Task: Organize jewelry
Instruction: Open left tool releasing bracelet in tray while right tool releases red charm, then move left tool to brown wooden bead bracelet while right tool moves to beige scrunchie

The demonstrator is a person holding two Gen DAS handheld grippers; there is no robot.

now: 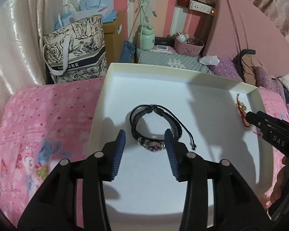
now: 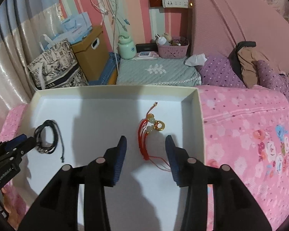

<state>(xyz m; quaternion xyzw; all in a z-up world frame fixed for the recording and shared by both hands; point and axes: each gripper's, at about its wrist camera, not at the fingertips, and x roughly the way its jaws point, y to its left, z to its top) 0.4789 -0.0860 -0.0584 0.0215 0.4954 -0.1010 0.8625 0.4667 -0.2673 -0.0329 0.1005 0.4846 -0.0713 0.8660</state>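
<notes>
A shallow white tray (image 1: 183, 73) lies on a pink bedspread. A black cord bracelet (image 1: 154, 125) with a purple charm lies in the tray, partly between the tips of my open left gripper (image 1: 145, 137). It also shows in the right wrist view (image 2: 46, 138) at the tray's left. A red string charm with gold ring and green beads (image 2: 152, 130) lies in the tray's right part, just ahead of my open right gripper (image 2: 146, 143). The red charm shows in the left wrist view (image 1: 242, 109) beside the right gripper's fingers (image 1: 260, 119). Both grippers hold nothing.
The tray (image 2: 192, 104) rests on the flowered pink bedspread (image 2: 250, 134). Behind stand a printed tote bag (image 1: 75, 52), a brown box (image 2: 90, 52), a green bottle (image 2: 126, 48), a pink basket (image 2: 172, 48) and purple pillows (image 2: 221, 71).
</notes>
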